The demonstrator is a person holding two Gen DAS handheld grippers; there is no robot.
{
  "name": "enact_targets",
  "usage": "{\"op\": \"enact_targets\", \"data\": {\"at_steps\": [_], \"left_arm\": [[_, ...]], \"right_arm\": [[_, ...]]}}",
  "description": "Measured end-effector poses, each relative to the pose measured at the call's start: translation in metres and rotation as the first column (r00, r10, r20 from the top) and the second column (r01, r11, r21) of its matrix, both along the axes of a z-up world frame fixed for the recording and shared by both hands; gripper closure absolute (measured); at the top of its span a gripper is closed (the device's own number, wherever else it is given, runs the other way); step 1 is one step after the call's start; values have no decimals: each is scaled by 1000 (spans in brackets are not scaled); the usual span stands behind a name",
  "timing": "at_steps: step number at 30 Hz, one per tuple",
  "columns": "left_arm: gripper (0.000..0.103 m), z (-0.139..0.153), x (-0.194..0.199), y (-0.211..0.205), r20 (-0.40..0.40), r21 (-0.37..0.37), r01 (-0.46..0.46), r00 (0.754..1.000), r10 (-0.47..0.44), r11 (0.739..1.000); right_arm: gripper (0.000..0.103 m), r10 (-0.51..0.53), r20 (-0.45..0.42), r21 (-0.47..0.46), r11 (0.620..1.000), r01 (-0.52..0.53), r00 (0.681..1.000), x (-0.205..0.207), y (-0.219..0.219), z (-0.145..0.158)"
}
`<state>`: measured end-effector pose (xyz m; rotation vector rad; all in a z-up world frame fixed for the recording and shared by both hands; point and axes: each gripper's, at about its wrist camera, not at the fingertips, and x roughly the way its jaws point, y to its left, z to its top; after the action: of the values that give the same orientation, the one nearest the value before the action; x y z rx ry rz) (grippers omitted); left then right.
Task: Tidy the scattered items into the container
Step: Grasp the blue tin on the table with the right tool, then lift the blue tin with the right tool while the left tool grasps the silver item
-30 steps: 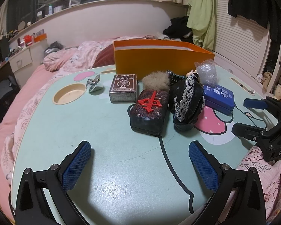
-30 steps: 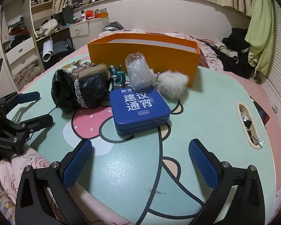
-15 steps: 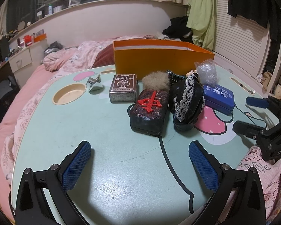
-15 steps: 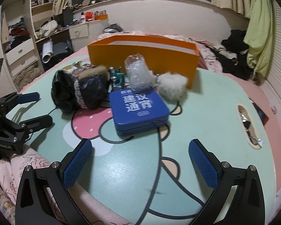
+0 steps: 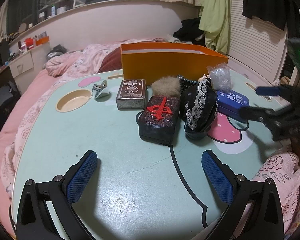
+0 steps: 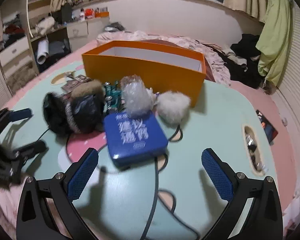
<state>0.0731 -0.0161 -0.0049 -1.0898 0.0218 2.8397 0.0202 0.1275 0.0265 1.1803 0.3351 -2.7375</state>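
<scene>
So here's the scene: mint-green cartoon table (image 5: 110, 160) with a pile of stuff bunched up in front of an orange box (image 6: 146, 74) that sits at the far edge, roughly 12 o'clock from both grippers. The box is open on top, white inside, and its long axis runs left-right across the table.

The left gripper (image 5: 149, 177) hangs low over bare tabletop, fingers spread wide, nothing in them. Up at its 12 to 1 o'clock is a dark block with a red character on top (image 5: 160, 118), long axis pointing away toward the box. At 11 o'clock there's a card deck box (image 5: 131, 94), also lying flat with its long side running away from the gripper. A tan fur puff (image 5: 166, 87) sits right behind the block, and a black lace-trimmed pouch (image 5: 200, 110) is just beside the block on the right.

The right gripper (image 6: 150, 177) is also wide open and holding nothing. A blue tin (image 6: 135, 138) lies flat right ahead at 12 o'clock, a bit blurry, turned slightly off-square. Behind it: a crinkly clear plastic bundle (image 6: 135, 96) touching its far edge, and a white fur puff (image 6: 174, 106) at 1 o'clock, near the box's front wall.
</scene>
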Motion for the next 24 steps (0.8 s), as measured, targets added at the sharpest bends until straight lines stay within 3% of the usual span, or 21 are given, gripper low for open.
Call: {"op": "enact_targets", "data": {"at_steps": [3, 4, 7, 13, 19, 24], "left_arm": [[0, 0, 0, 0, 0, 0, 0, 1000, 0, 1000], [0, 0, 0, 0, 0, 0, 0, 1000, 0, 1000], [0, 0, 0, 1, -1, 2, 0, 1000, 0, 1000], [0, 7, 1, -2, 9, -1, 16, 1000, -16, 1000], [0, 50, -13, -54, -51, 100, -57, 997, 62, 993], [21, 59, -80, -86, 29, 66, -102, 994, 101, 993]], "right_arm": [[0, 14, 65, -6, 1000, -13, 998, -18, -6, -3], [1, -8, 100, -58, 998, 14, 995, -23, -8, -7], [34, 9, 120, -113, 994, 5, 993, -22, -9, -12], [35, 32, 34, -145, 989, -27, 999, 24, 1, -15], [35, 38, -76, -172, 984, -50, 996, 58, 6, -19], [35, 11, -94, -221, 975, -31, 996, 55, 12, -16]]}}
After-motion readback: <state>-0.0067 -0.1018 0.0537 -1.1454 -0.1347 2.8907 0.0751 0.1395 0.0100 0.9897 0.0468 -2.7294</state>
